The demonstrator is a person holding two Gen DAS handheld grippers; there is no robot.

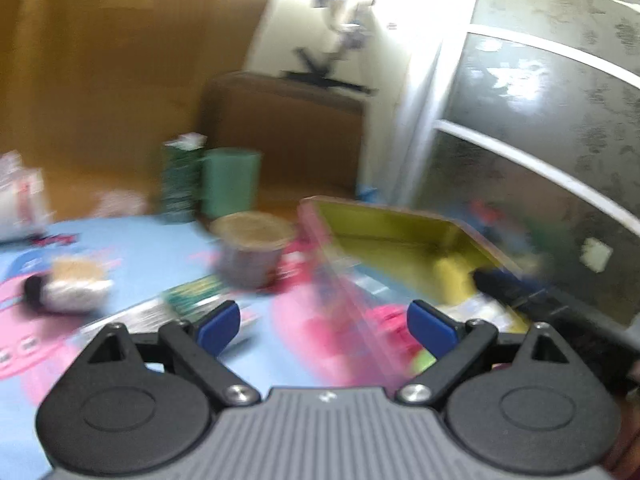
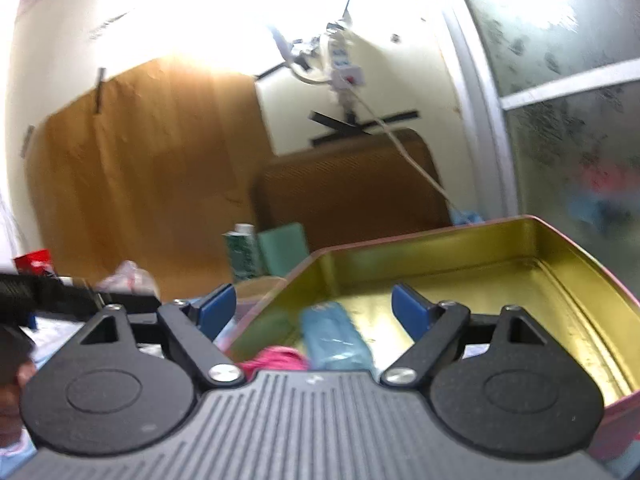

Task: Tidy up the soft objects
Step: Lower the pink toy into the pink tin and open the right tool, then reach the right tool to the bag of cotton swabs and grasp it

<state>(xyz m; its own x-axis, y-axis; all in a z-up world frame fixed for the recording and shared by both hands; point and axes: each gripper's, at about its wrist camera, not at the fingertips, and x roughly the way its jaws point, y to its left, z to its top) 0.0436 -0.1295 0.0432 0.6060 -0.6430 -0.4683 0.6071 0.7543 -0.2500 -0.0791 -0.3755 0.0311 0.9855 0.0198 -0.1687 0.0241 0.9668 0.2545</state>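
A pink tin with a gold inside lies open on the blue patterned cloth. In the right wrist view the tin holds a light blue soft packet and a pink fluffy thing. My right gripper hangs open just above them, touching neither, with its left pad outside the tin's left wall. My left gripper is open over the cloth in front of the tin, with only a blurred pink soft thing beyond it. A yellow object sits in the tin.
A lidded brown cup stands left of the tin. A green carton and a green box stand behind it. A white and tan bundle lies at the left. A frosted glass door closes the right side.
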